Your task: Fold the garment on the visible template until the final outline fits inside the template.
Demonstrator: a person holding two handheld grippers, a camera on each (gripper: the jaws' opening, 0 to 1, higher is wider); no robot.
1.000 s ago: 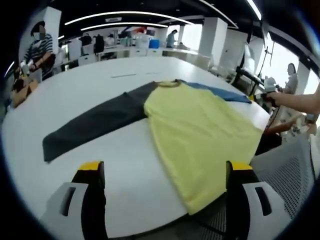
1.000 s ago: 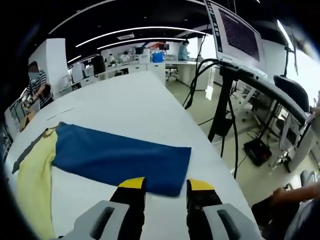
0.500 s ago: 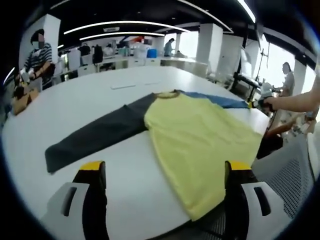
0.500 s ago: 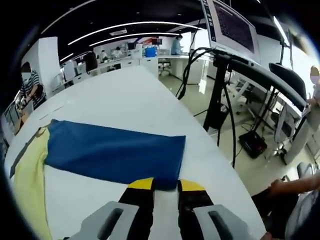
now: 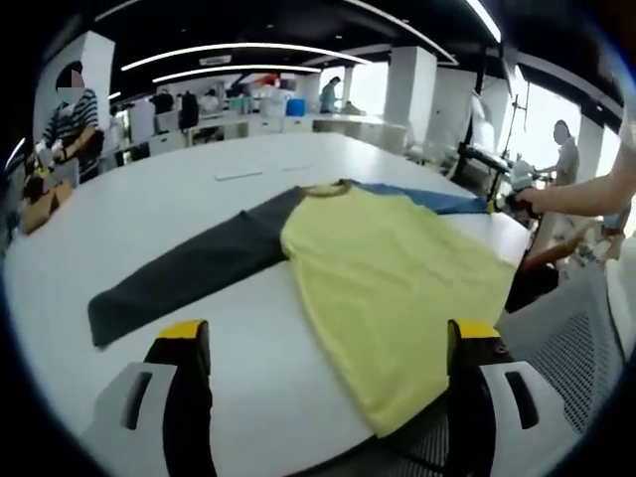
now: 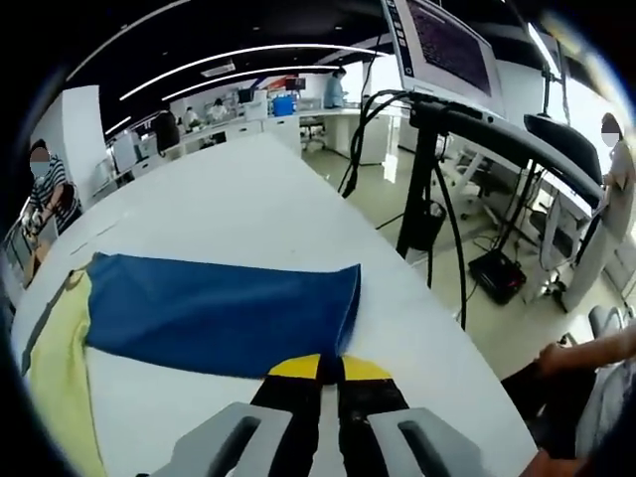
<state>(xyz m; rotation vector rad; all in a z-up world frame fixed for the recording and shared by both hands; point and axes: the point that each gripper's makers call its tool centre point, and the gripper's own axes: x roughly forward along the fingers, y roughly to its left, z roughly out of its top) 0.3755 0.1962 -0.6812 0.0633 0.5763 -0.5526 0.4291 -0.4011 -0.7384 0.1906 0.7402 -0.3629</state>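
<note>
No legible text, brand, number or sign found. Lines of light characters seen on dark monitor (image 6: 444, 47) above table edge in right gripper view, too small and blurred to be read.

Open-plan workroom under a dark ceiling (image 5: 298, 20) crossed by curved light strips (image 5: 238, 48). White columns (image 5: 412, 94), bright windows (image 5: 532, 129) along one side. Long white table (image 6: 238, 199) in front, further desks (image 5: 248, 119) with seated and standing people behind. Monitor (image 6: 442, 50) on a black stand (image 6: 417, 179) with hanging cables, pale floor (image 6: 477, 318) beside.
</note>
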